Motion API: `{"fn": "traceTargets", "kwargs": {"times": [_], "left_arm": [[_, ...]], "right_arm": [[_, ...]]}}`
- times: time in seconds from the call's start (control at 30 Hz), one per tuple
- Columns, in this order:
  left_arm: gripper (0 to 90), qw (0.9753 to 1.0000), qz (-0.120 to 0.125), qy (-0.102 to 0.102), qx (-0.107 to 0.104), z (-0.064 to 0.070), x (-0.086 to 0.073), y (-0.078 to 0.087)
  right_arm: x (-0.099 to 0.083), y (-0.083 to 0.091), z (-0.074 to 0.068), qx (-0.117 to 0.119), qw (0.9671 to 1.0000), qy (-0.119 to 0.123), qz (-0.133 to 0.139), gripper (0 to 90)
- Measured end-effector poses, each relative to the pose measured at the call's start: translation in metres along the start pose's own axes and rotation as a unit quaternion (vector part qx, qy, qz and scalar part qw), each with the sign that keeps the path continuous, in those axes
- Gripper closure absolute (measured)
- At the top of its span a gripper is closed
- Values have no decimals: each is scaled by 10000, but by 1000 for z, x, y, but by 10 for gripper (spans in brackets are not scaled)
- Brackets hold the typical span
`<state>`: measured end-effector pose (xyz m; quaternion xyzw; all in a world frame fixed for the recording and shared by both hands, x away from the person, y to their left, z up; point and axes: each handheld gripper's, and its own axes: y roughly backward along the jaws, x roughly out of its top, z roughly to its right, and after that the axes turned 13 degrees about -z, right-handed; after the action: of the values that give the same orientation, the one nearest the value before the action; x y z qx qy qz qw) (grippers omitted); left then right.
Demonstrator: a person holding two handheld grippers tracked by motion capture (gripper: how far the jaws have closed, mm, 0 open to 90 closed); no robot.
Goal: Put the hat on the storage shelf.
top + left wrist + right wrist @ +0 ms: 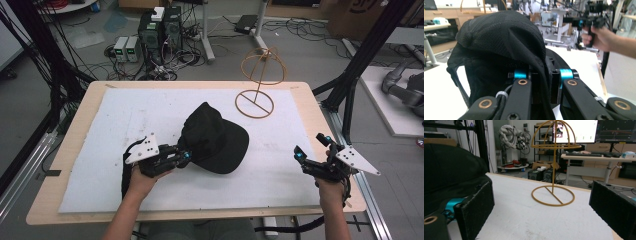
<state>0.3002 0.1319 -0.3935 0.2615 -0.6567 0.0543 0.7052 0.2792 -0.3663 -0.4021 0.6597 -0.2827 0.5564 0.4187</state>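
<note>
Left gripper (186,156) is clenched on the cap (216,139): in the left gripper view both jaws pinch a fold of black mesh fabric at the cap's rim (541,75), with no gap showing between pads and cloth. Right gripper (311,150) is released, jaws wide apart with nothing between them, held near the table's right edge, well apart from the cap. In the right gripper view it looks toward the hat stand (553,165).

Cap sits on the white mat (125,120), near the middle, brim toward the person's right, crown partly raised on the gripped side.

Progress, as a judgement: work looks like getting the cap onto the hat stand (260,82), which stands bare at the far side of the mat, well apart from the cap. Grasp is made; lifting clear, carrying over and seating on the dome are all left. Early stage.

Hard to tell: whether the cap is fully off the mat or just tilted up. Cap's back strap barely shows (459,82). The dark mass at left of the right gripper view (451,167) is probably the cap, not certain.
</note>
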Motion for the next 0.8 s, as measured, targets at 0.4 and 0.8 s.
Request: {"fn": "traceTargets", "kwargs": {"times": [0.4,0.8], "left_arm": [[851,9992,365,58,164,-4,34,-8],[852,9975,560,-34,431,-11,76,-13]], "right_arm": [[0,-2,-2,25,10000,-8,-17,56],[0,-3,-3,60,10000,-6,-19,55]]}}
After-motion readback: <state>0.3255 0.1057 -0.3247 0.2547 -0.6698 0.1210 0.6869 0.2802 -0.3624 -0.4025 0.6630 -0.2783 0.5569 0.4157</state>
